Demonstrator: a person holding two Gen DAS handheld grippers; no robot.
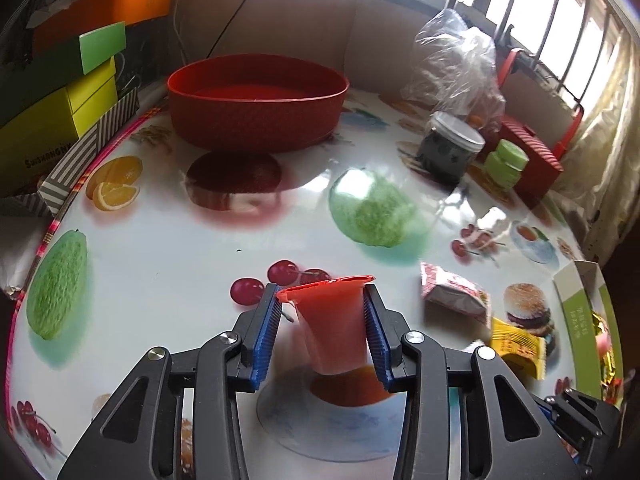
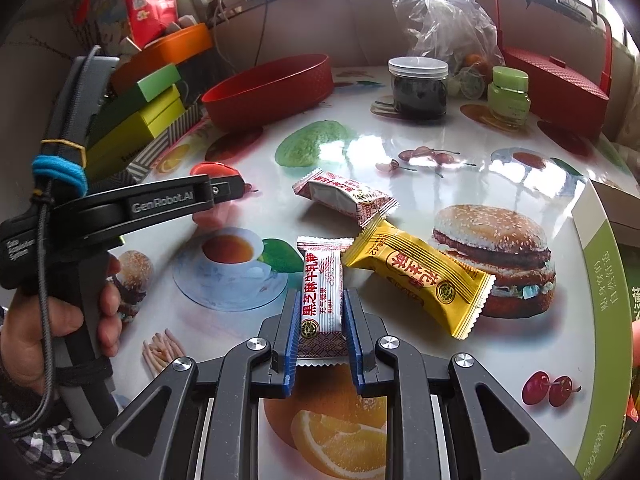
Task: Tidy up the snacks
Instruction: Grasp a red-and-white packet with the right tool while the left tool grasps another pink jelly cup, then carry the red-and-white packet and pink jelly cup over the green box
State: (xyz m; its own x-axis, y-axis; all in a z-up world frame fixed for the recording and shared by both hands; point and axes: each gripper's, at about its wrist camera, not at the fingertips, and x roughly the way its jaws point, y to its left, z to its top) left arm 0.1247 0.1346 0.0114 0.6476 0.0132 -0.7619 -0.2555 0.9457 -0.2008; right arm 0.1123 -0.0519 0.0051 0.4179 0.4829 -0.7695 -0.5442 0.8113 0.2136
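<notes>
The left gripper is pinching a jelly cup above the table, well short of the red tub. The right gripper is clamping a white bar. Both should be travelling level to the tub, releasing low inside it.

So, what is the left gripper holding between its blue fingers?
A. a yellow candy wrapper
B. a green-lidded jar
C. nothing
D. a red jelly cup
D: the left gripper is closed on the red translucent plastic jelly cup, with its foil lid facing forward.
</notes>
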